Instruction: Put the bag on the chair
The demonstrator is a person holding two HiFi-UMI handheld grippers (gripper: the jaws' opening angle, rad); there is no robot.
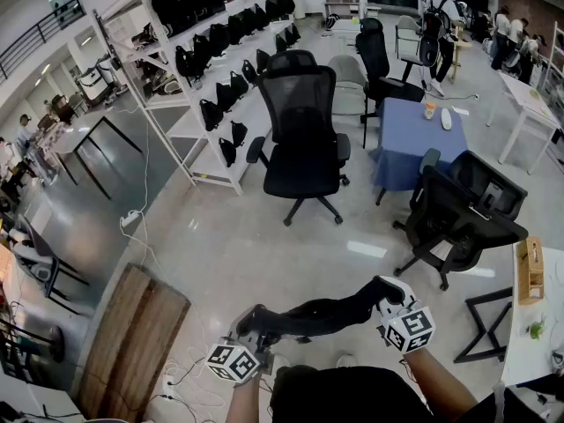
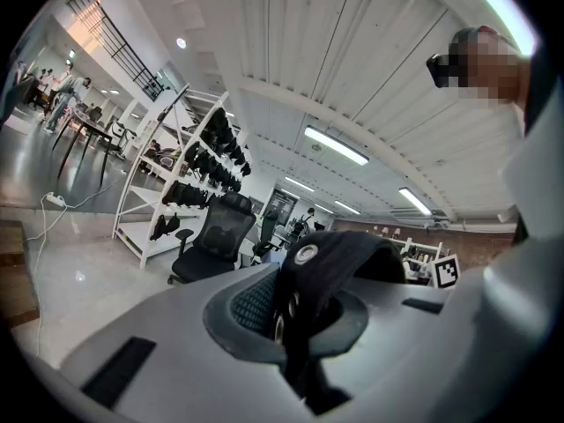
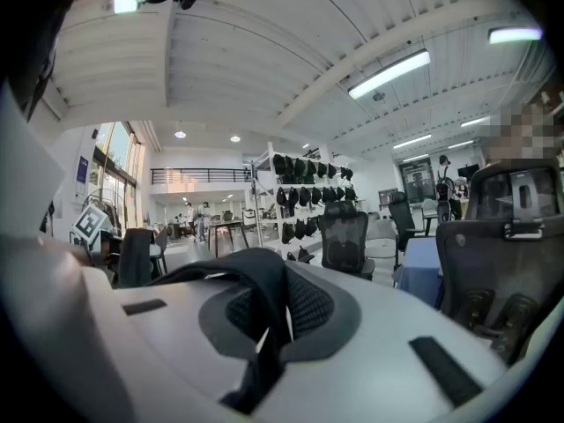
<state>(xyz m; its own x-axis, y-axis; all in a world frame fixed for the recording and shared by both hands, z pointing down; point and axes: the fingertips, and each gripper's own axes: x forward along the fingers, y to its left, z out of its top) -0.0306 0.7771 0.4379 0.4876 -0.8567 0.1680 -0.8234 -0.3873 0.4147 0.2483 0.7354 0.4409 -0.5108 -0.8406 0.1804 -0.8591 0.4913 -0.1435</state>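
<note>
Carrying step, I judge: the long black fabric bag (image 1: 322, 315) spans lower centre, its ends pinched in the closed jaws of the left gripper (image 1: 251, 326) and right gripper (image 1: 381, 294). Next, it needs carrying forward to the black mesh office chair (image 1: 304, 139) at upper centre.

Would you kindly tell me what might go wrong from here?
1. The left gripper and right gripper each pinch only a thin edge of the bag; one end might slip and drop.
2. The chair stands on casters, so it may roll when the bag lands.
3. Loose cables on the floor nearby could trip the person.
</note>
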